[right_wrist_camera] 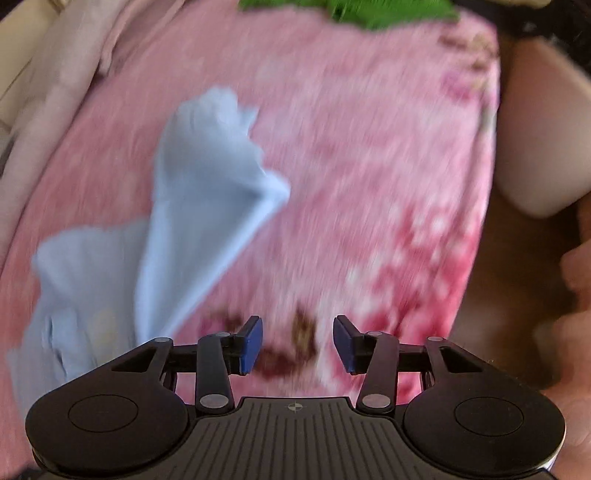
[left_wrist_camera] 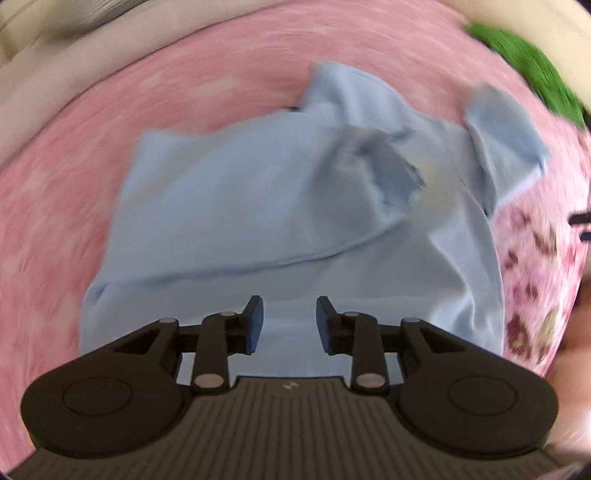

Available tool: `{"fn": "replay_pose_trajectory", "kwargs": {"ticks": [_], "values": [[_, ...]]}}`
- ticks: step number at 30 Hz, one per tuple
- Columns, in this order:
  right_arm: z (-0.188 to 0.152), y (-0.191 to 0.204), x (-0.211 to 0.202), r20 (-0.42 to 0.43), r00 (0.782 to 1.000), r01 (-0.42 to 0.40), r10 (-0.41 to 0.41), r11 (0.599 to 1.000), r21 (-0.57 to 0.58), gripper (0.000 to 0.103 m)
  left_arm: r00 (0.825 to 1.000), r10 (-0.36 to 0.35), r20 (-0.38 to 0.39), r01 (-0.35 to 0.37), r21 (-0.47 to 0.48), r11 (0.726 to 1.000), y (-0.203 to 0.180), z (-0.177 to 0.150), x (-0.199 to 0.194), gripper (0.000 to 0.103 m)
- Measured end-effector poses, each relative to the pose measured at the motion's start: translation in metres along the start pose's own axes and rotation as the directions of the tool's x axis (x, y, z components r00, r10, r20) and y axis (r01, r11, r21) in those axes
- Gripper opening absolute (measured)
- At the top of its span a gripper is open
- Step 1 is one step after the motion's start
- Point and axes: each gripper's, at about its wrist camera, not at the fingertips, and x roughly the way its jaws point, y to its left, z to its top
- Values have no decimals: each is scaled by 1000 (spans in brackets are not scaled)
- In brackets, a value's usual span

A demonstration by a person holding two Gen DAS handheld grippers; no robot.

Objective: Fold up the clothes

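A light blue shirt (left_wrist_camera: pixel 258 206) lies partly folded on a pink bedspread (left_wrist_camera: pixel 66 184), its sleeve (left_wrist_camera: pixel 506 133) sticking out at the right. My left gripper (left_wrist_camera: pixel 290 317) is open and empty, hovering over the shirt's near edge. In the right wrist view the same shirt (right_wrist_camera: pixel 192 206) lies at the left with one sleeve raised. My right gripper (right_wrist_camera: pixel 297 339) is open and empty above the pink floral bedspread (right_wrist_camera: pixel 369 184), to the right of the shirt. Both views are motion-blurred.
A green garment (left_wrist_camera: pixel 528 62) lies at the far edge of the bed; it also shows in the right wrist view (right_wrist_camera: pixel 354 9). A beige cloth (right_wrist_camera: pixel 62 85) lies along the left side. The bed edge (right_wrist_camera: pixel 491 184) drops off at the right.
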Motion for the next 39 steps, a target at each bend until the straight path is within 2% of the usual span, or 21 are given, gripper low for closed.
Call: {"fn": "replay_pose_trajectory", "kwargs": {"ticks": [5, 9, 12, 13, 14, 16, 18, 19, 20, 21, 22, 23, 24, 26, 27, 29, 31, 33, 35, 37, 39], "values": [[11, -10, 22, -40, 999, -30, 30, 1000, 6, 47, 995, 57, 76, -73, 225, 972, -53, 9, 37, 32], [28, -15, 33, -33, 998, -45, 46, 999, 4, 47, 994, 64, 90, -90, 317, 944, -73, 14, 78, 33], [34, -15, 37, -35, 998, -48, 48, 999, 3, 47, 983, 121, 139, -165, 376, 912, -79, 15, 100, 31], [34, -14, 36, -39, 998, -46, 46, 999, 1, 47, 981, 115, 158, -166, 363, 917, -72, 18, 99, 10], [33, -13, 36, -43, 998, -43, 43, 999, 0, 47, 981, 103, 165, -152, 321, 935, -61, 24, 96, 5], [34, -4, 35, -42, 998, -55, 54, 998, -11, 47, 969, 120, 214, -163, 196, 967, -25, 35, 78, 4], [36, 7, 35, -38, 997, -71, 70, 997, -25, 47, 933, 226, 280, -243, 27, 970, 32, 44, 45, 4], [37, 13, 35, -37, 996, -79, 78, 996, -32, 47, 905, 295, 306, -289, -64, 955, 64, 48, 27, 4], [38, 18, 35, -35, 996, -87, 85, 995, -39, 47, 869, 378, 319, -341, -167, 925, 98, 50, 8, 4], [39, 24, 35, -34, 995, -95, 93, 994, -46, 47, 821, 482, 305, -403, -288, 869, 138, 48, -15, 4], [40, 29, 35, -32, 994, -103, 101, 993, -53, 47, 773, 575, 266, -453, -403, 795, 178, 43, -36, 5], [40, 34, 35, -31, 994, -110, 109, 992, -61, 47, 738, 642, 209, -487, -493, 721, 213, 34, -54, 8], [39, 40, 35, -33, 992, -122, 120, 990, -67, 47, 721, 678, 143, -507, -558, 657, 245, 21, -66, 10], [27, 51, 37, -53, 988, -148, 144, 986, -77, 47, 724, 689, 21, -524, -633, 570, 296, -13, -81, 15], [18, 55, 38, -73, 985, -163, 158, 983, -79, 47, 744, 668, -23, -513, -661, 548, 312, -32, -85, 16], [-2, 63, 43, -123, 975, -196, 186, 977, -80, 48, 831, 554, -58, -429, -700, 570, 317, -78, -84, 22], [-28, 67, 45, -176, 963, -221, 205, 972, -77, 49, 904, 421, -77, -336, -737, 587, 317, -123, -80, 24], [-55, 68, 44, -225, 950, -238, 218, 969, -67, 49, 969, 240, -59, -201, -753, 626, 294, -161, -65, 26], [-80, 66, 42, -262, 937, -254, 232, 966, -50, 50, 992, 113, -55, -116, -751, 651, 269, -188, -49, 28], [-104, 62, 38, -286, 926, -266, 247, 964, -26, 50, 998, 12, -57, -51, -741, 669, 244, -212, -34, 28], [-123, 57, 31, -297, 916, -276, 268, 961, 15, 50, 998, -30, -49, -16, -741, 671, 228, -227, -23, 30]]}}
